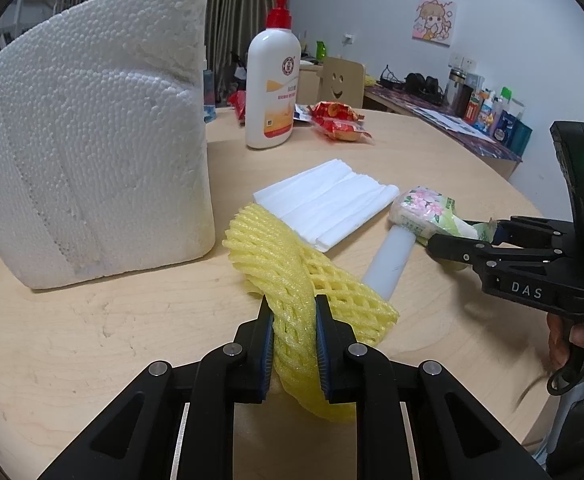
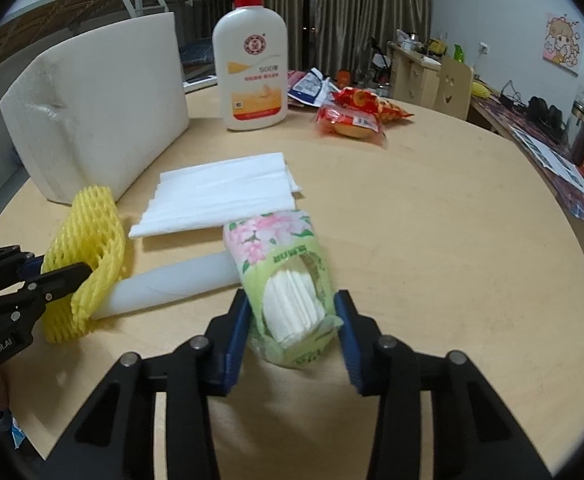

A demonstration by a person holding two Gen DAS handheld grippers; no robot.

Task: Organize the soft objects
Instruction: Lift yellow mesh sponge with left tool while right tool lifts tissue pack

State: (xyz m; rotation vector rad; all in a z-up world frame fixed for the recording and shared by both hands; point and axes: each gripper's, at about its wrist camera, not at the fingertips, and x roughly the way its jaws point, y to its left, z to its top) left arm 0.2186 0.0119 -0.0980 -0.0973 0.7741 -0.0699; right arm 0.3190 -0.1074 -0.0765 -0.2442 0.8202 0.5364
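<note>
Left gripper (image 1: 292, 316) clamped on net (image 1: 292, 276), right gripper (image 2: 293, 314) pinched on tissue pack (image 2: 288, 276) at table (image 2: 431, 240) six o'clock; thin wrapper grip, likely slipped if lifted fast.

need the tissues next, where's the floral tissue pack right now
In the right wrist view, the floral tissue pack lies between the right gripper pads, its far end on the white tube.
</note>
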